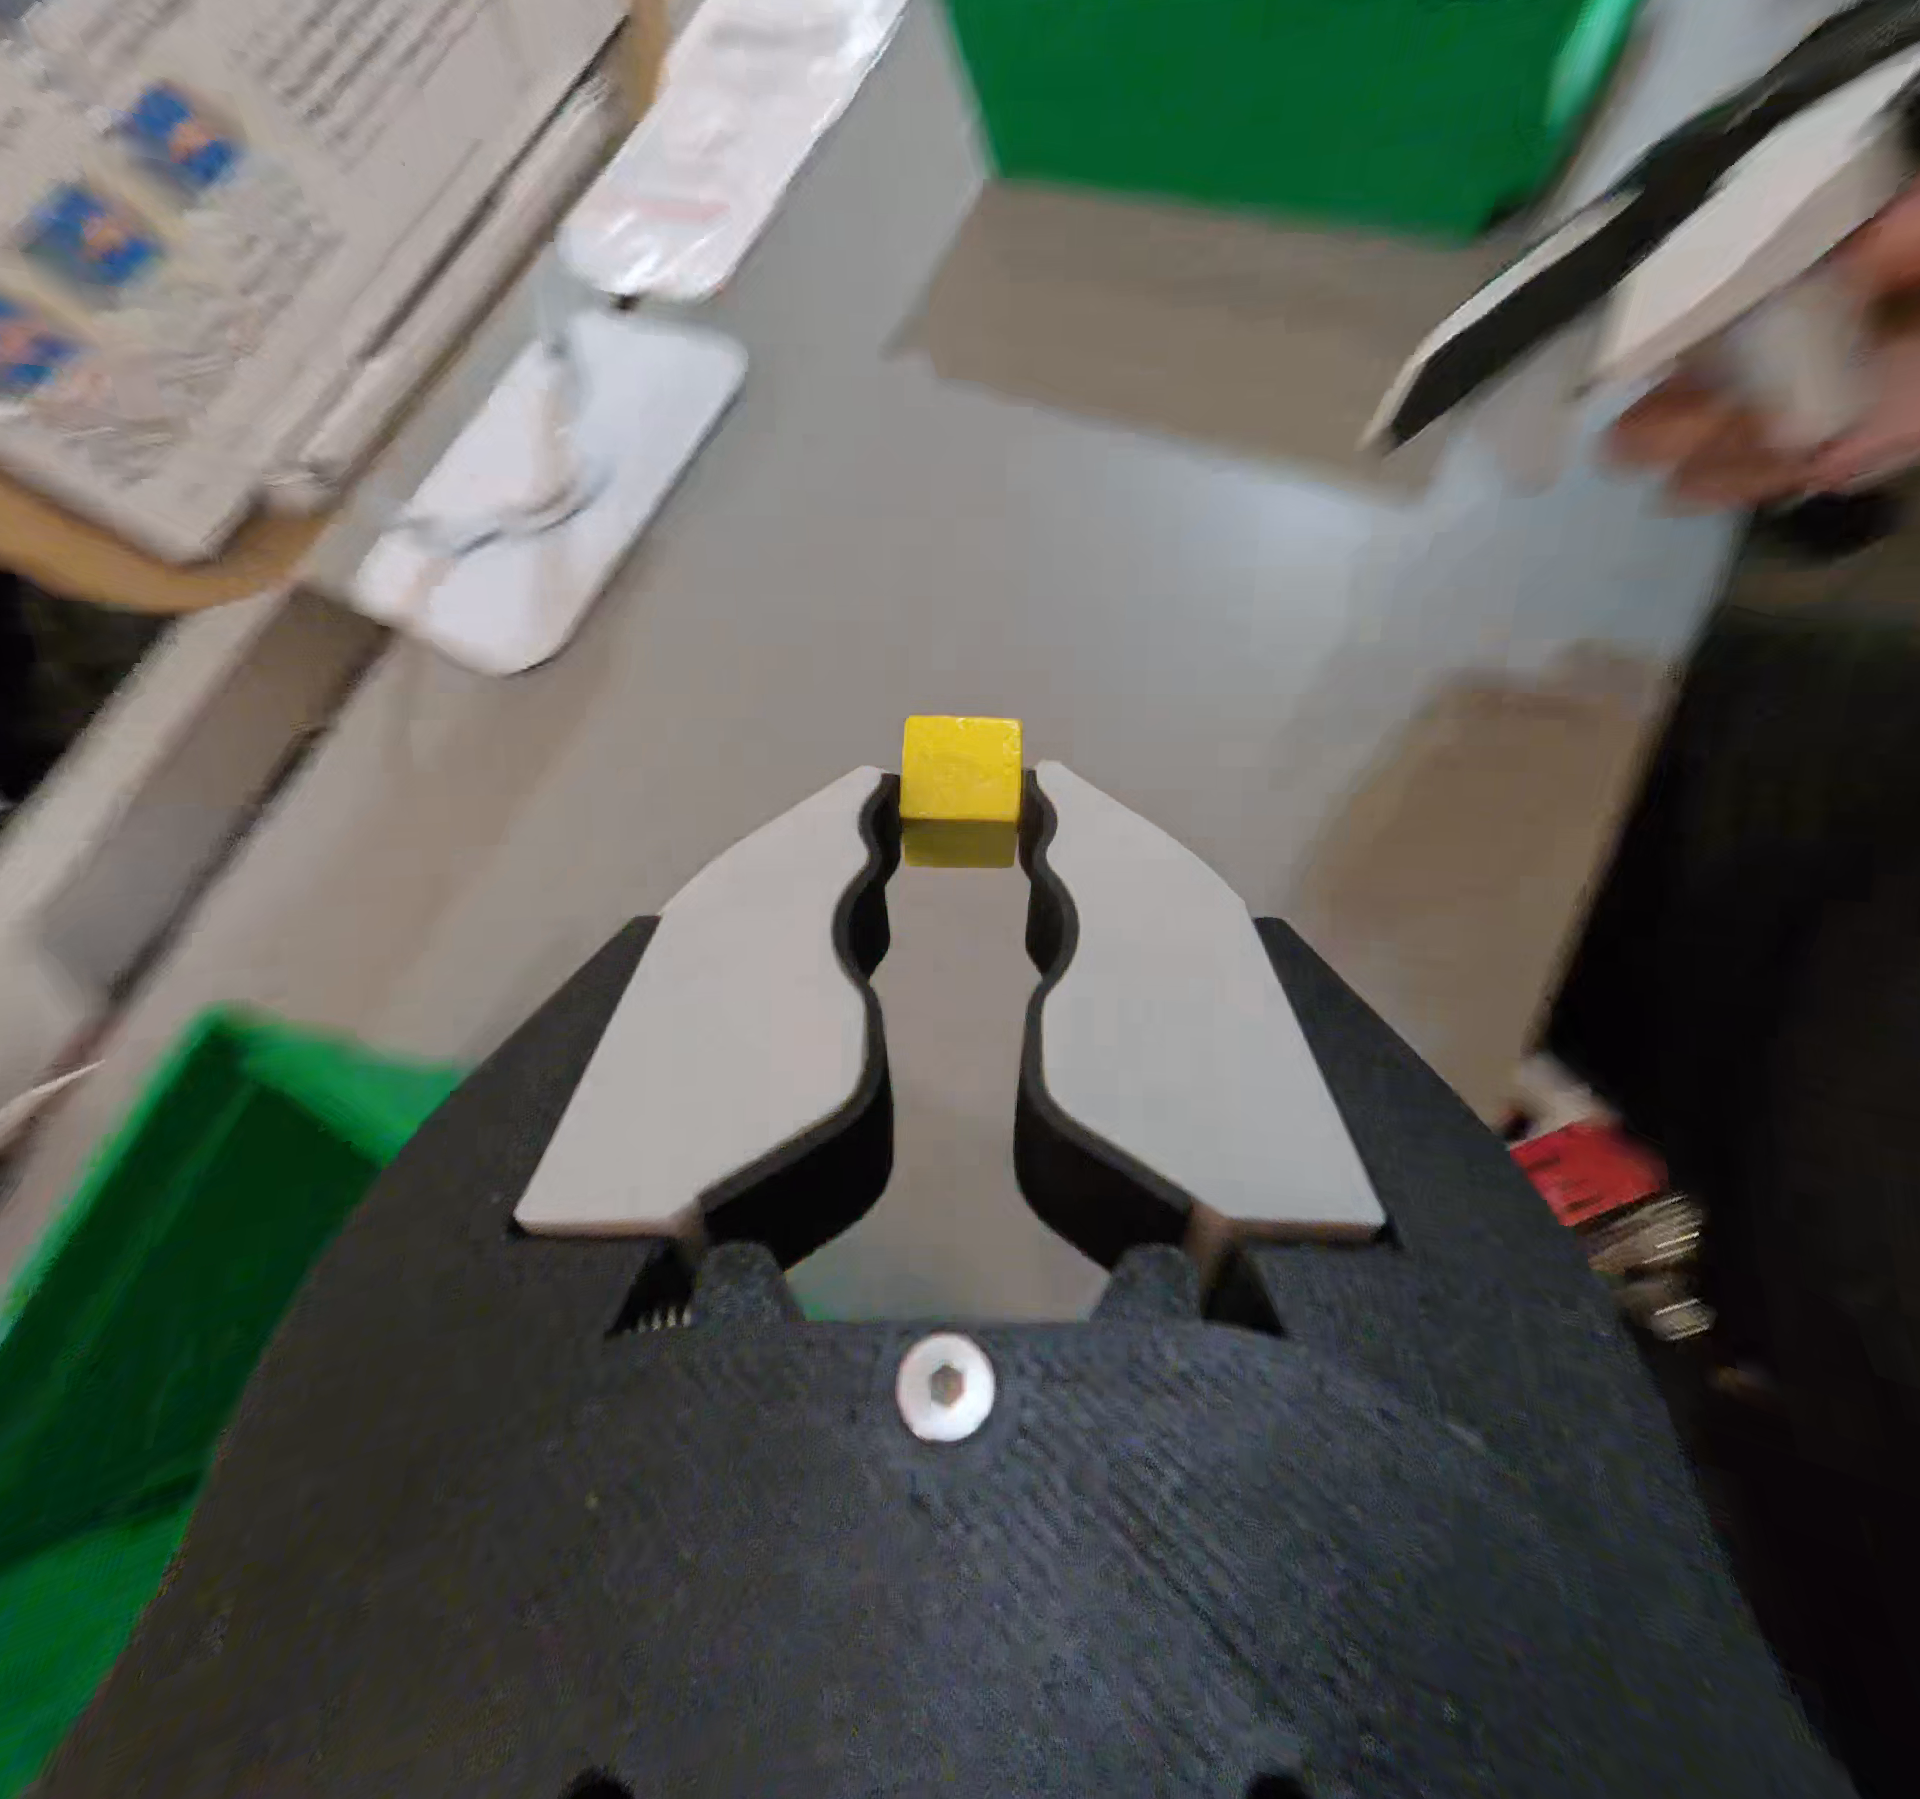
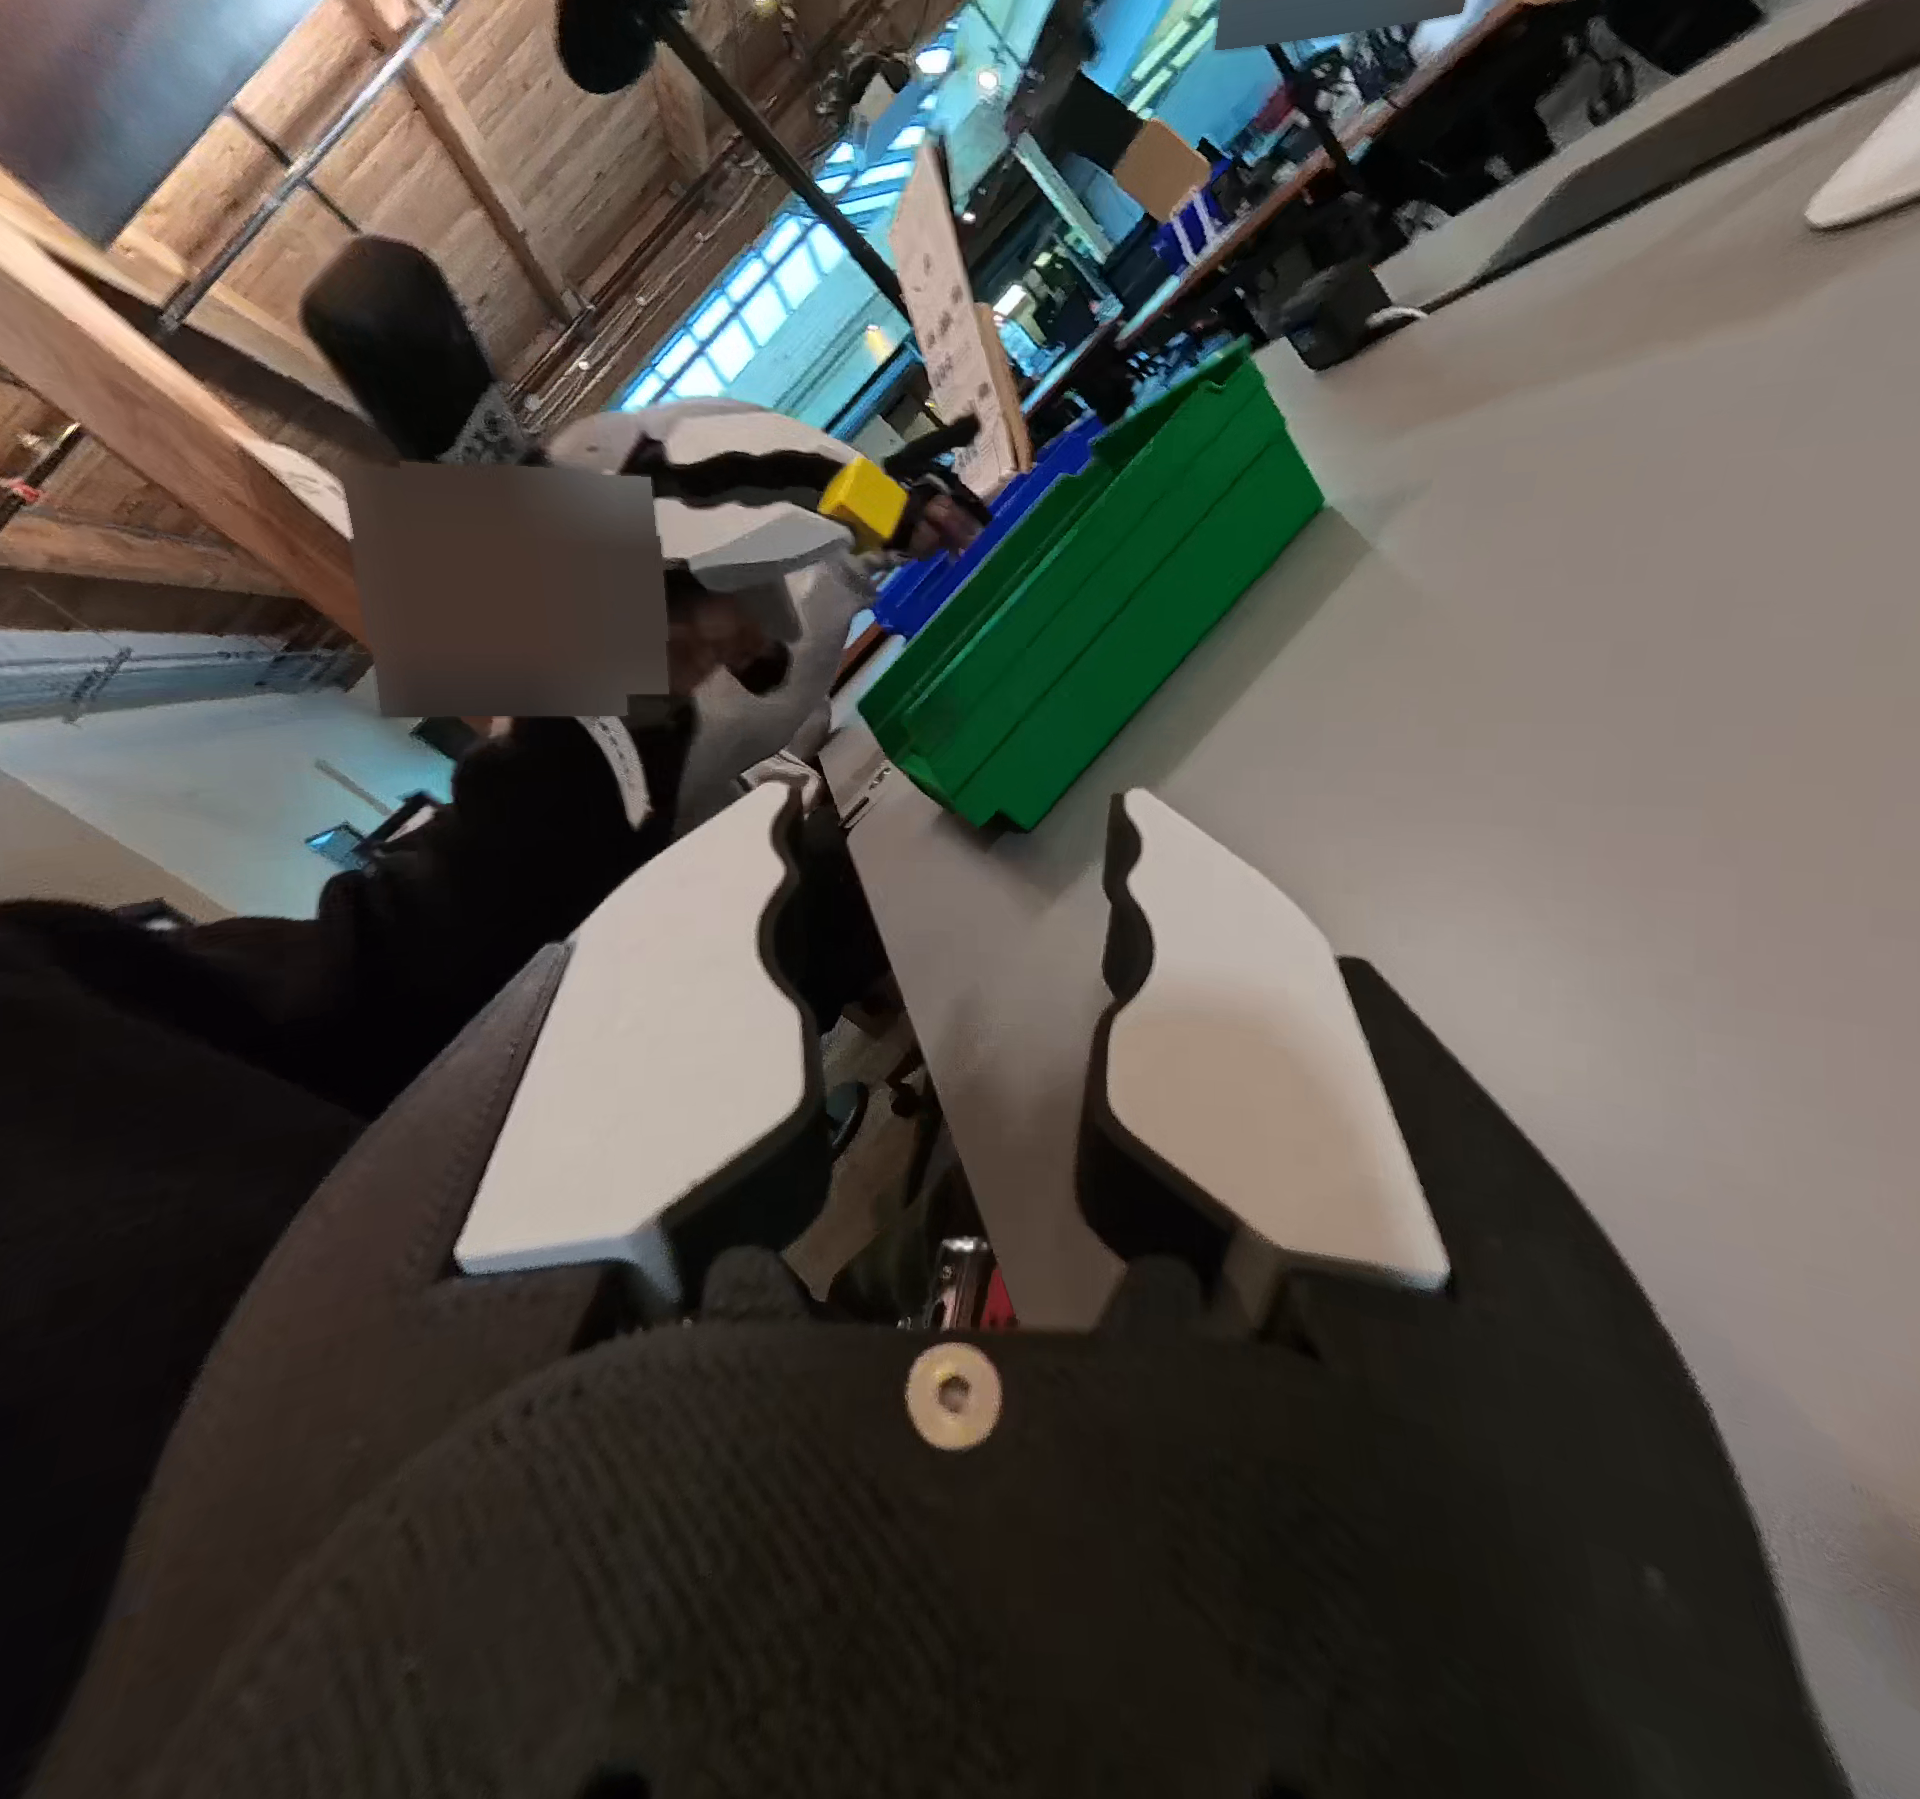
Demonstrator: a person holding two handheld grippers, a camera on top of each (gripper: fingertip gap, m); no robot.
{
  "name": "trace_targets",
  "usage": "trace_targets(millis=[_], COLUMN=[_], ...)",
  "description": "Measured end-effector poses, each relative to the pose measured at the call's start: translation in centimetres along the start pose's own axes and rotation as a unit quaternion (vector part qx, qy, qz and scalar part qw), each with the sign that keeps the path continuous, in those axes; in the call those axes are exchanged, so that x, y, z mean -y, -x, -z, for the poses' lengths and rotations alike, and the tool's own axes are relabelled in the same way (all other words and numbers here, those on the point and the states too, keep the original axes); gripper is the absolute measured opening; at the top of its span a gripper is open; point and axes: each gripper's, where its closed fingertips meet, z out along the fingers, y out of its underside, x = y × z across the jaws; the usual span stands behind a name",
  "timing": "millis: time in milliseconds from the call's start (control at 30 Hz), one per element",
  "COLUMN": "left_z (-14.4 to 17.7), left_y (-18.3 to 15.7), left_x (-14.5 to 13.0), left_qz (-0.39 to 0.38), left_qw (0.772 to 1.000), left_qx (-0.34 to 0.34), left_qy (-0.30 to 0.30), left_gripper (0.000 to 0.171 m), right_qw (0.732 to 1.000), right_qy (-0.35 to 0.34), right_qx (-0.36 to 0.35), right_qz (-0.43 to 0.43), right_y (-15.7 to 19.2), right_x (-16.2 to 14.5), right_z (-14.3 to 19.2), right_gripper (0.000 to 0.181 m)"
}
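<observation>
My left gripper (image 1: 958,793) is shut on a small yellow cube (image 1: 958,770), pinched between its fingertips above the grey table (image 1: 1039,554). The cube also shows in the right wrist view (image 2: 862,499), held in the left gripper over the near end of a green bin (image 2: 1101,606). My right gripper (image 2: 956,809) is open and empty, tilted over the table's edge. It also shows blurred at the right of the left wrist view (image 1: 1662,274), held by a hand (image 1: 1787,430).
A second green bin (image 1: 1268,56) stands at the far side of the table, and another green bin (image 1: 177,1261) lies below left. White plastic bags (image 1: 582,461) and printed sheets (image 1: 239,191) lie at the left. A blue bin (image 2: 977,534) sits behind the green one.
</observation>
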Motion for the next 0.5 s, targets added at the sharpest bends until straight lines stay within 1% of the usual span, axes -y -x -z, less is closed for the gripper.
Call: trace_targets(millis=[67,100,167,233,333,400,433,500], left_z=[-1.9,-2.7,-4.2,-5.2,-6.0,-5.5,-5.4,-5.5], left_y=[-3.7,-5.2,-7.9,-10.1,-12.3,-13.2,-13.2,-13.4], left_x=[1.8,2.5,3.1,2.8,1.4,1.5,1.6,1.6], left_qz=[0.058,0.088,0.148,0.199,0.273,0.303,0.311,0.313], left_qw=[0.994,0.986,0.964,0.935,0.889,0.857,0.850,0.843], left_qx=[-0.079,-0.113,-0.178,-0.244,-0.314,-0.362,-0.369,-0.381], left_qy=[-0.051,-0.080,-0.128,-0.165,-0.192,-0.206,-0.212,-0.213], left_gripper=[0.023,0.023,0.023,0.023,0.022,0.022,0.022,0.022], right_qw=[0.998,0.997,0.993,0.990,0.992,0.995,0.995,0.995], right_qy=[-0.015,-0.020,-0.017,-0.003,0.009,0.017,0.027,0.052], right_qx=[0.044,0.060,0.064,0.056,0.048,0.061,0.067,0.066], right_qz=[0.032,0.053,0.100,0.129,0.116,0.082,0.066,0.050], right_y=[1.9,2.8,3.6,3.7,3.0,2.8,2.7,2.3], right_x=[0.6,0.8,0.7,0.3,-0.1,-0.3,-0.7,-1.5], right_z=[0.0,0.1,0.2,0.3,0.2,0.1,0.0,-0.4], right_gripper=[0.056,0.056,0.054,0.052,0.048,0.047,0.047,0.045])
